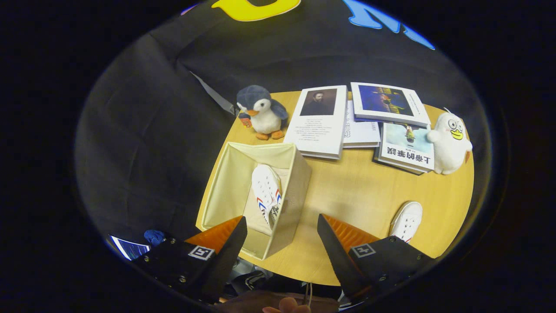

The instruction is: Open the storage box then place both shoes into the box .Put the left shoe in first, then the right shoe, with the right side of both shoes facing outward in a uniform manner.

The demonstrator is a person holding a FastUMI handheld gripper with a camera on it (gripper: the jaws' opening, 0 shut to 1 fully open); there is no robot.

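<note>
On the round wooden table (pixel 360 191), an open cream fabric storage box (pixel 226 191) is sitting near the edge closest to the gripper, its top folded away so the inside is showing. One white sneaker with red and blue stripes (pixel 267 193) is lying inside it on its side, leaning against the box wall nearest the middle of the table. The second white sneaker (pixel 407 220) is resting on the bare tabletop, well apart from the box and just beyond the right finger. The gripper (pixel 282 230) is hovering above the table with its fingers spread wide and gripping nothing; the box's near corner is showing between them. Beyond the box, a plush penguin (pixel 262 113) is standing beside a spread of books (pixel 365 124), and a white plush duck (pixel 449 141) is standing at the far end of the books.
</note>
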